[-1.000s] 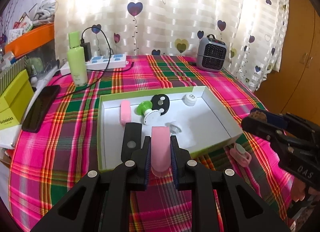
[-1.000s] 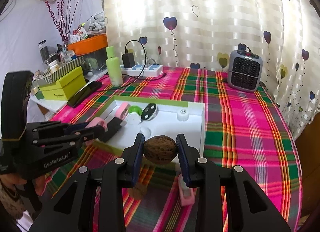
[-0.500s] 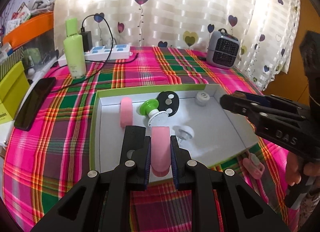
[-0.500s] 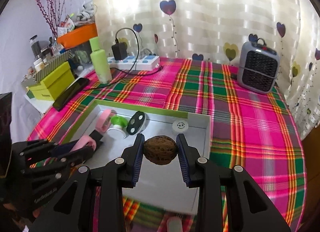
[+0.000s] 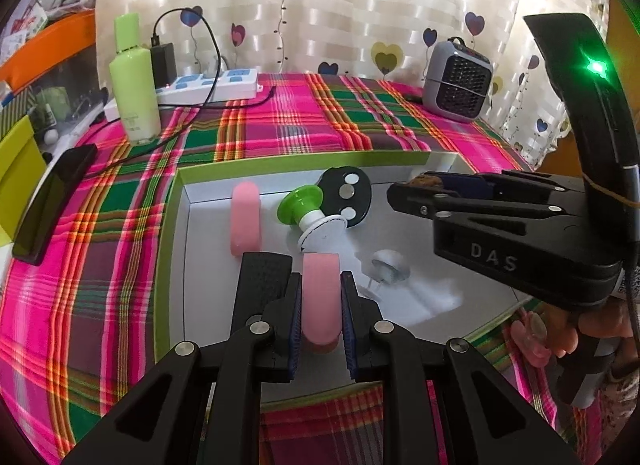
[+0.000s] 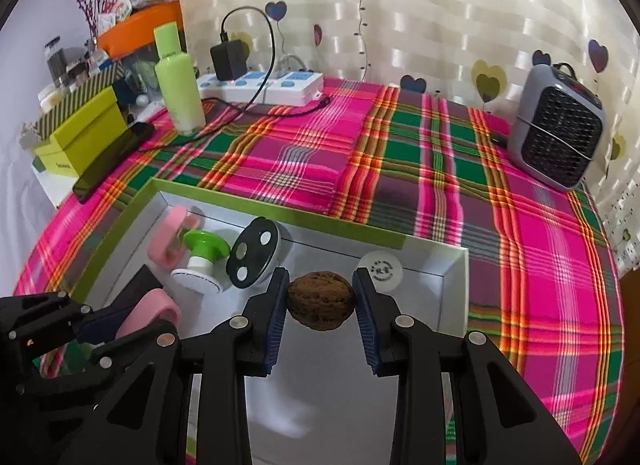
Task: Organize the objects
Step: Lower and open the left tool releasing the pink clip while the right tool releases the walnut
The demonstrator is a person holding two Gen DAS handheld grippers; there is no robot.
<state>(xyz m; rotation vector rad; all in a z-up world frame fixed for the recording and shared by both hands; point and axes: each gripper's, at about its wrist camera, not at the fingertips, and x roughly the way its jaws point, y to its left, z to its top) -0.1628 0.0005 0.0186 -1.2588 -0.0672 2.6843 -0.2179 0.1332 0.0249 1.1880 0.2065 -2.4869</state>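
Your left tongs [image 5: 320,297] are clamped on the flat sides of a soft-looking pink oval block [image 5: 321,297], and your right tongs [image 6: 320,301] pinch a hard, ridged brown walnut [image 6: 321,300]. Both hang over the green-rimmed white tray [image 6: 400,241]. They look light; the round walnut could roll once released.

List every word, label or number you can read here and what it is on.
"DAS": side of the right gripper body, seen from the left wrist.
White round cap: dark print, too blurred to read.
Yellow-green box: small label, too small to read.
Nothing else legible.
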